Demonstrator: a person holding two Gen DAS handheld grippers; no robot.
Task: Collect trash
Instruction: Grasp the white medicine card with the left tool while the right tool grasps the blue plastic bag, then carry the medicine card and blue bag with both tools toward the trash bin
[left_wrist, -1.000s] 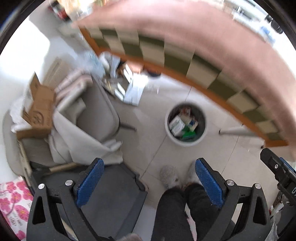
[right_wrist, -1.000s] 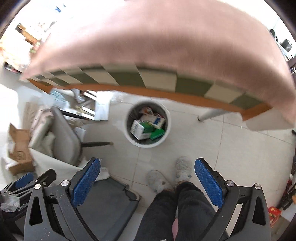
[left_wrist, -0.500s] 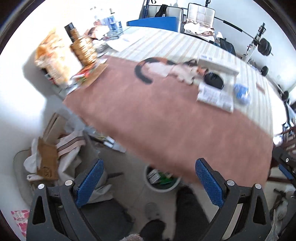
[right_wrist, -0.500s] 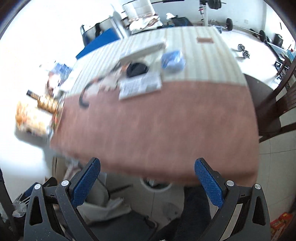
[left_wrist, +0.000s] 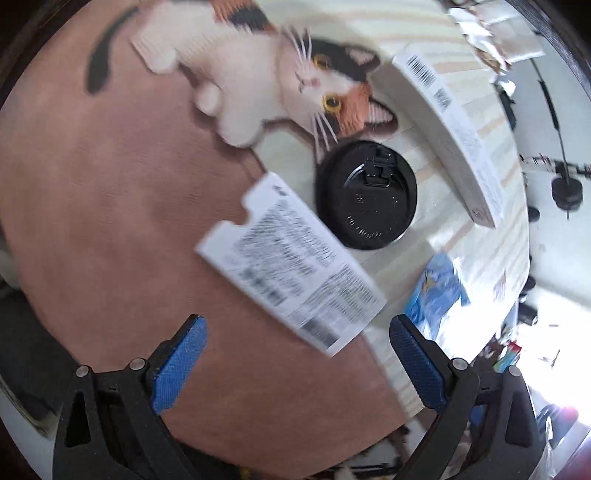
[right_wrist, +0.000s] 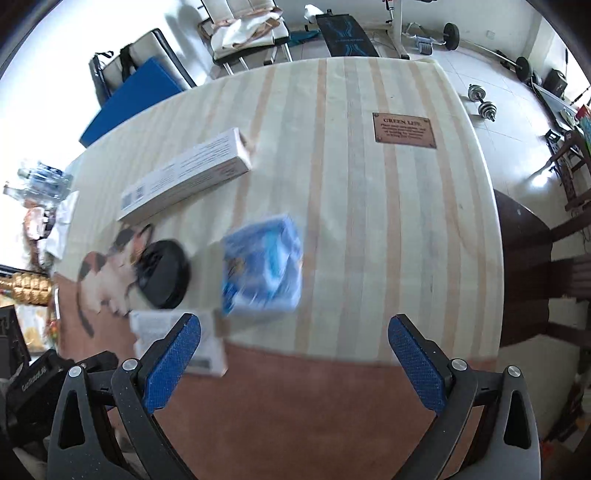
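Observation:
My left gripper (left_wrist: 297, 363) is open and empty, just above a flat white printed carton (left_wrist: 291, 260) on the table. A black cup lid (left_wrist: 365, 195) lies beyond it, and a long white box (left_wrist: 452, 122) further back. My right gripper (right_wrist: 293, 363) is open and empty, hovering short of a blue packet (right_wrist: 264, 267). The right wrist view also shows the black lid (right_wrist: 164, 273), the long white box (right_wrist: 184, 175) and the flat carton (right_wrist: 210, 343).
The table has a brown and striped cloth (right_wrist: 369, 206) with a cat picture (left_wrist: 280, 70). A brown label patch (right_wrist: 404, 130) lies far right. Dark wooden chairs (right_wrist: 535, 280) stand at the right edge. Bottles and snacks (right_wrist: 33, 236) crowd the left end.
Both grippers rose from over the floor bin to above the table and closed in on the trash there. The bin is out of view now. Both stayed open.

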